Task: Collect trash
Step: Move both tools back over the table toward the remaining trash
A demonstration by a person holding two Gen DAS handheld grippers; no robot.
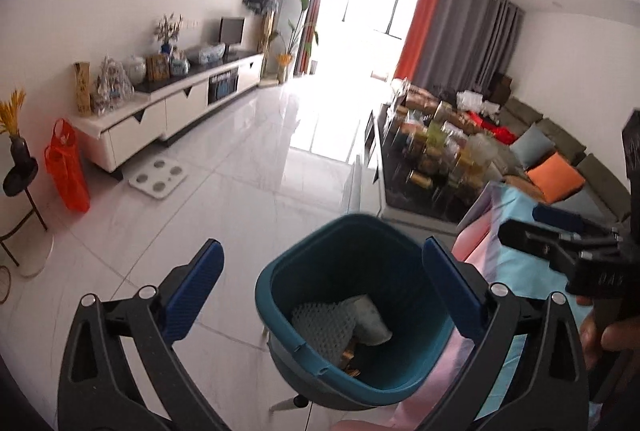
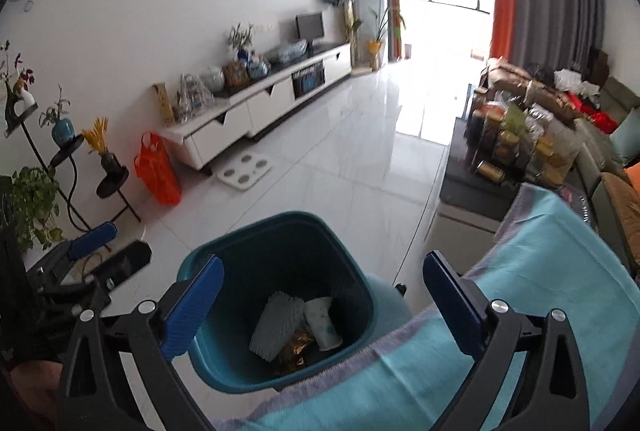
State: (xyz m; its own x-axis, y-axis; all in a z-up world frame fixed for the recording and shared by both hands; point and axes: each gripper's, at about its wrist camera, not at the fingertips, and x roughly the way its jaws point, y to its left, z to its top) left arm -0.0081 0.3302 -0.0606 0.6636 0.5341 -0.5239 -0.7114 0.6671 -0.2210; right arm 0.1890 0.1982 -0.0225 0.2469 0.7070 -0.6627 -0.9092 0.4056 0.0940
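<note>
A teal trash bin (image 1: 400, 379) (image 2: 362, 291) stands on the white tiled floor beside a table with a light blue and pink cloth (image 2: 540, 291). Inside the bin lie a white foam net sleeve (image 2: 276, 327) (image 1: 324, 327), a white crumpled paper cup (image 2: 324, 323) and a gold wrapper (image 2: 294, 351). My left gripper (image 1: 322, 287) hangs open above the bin with nothing between its blue pads. My right gripper (image 2: 322, 305) is open too, above the bin's mouth, empty. The right gripper also shows at the right edge of the left wrist view (image 1: 560, 231), and the left gripper (image 2: 92, 239) at the left of the right wrist view.
A white TV cabinet (image 2: 256, 111) runs along the left wall with an orange bag (image 2: 158, 169) and a white scale (image 2: 244, 171) on the floor near it. Plant stands (image 2: 68, 159) are at left. A crowded dark coffee table (image 1: 420, 167) and a sofa (image 1: 560, 159) fill the right.
</note>
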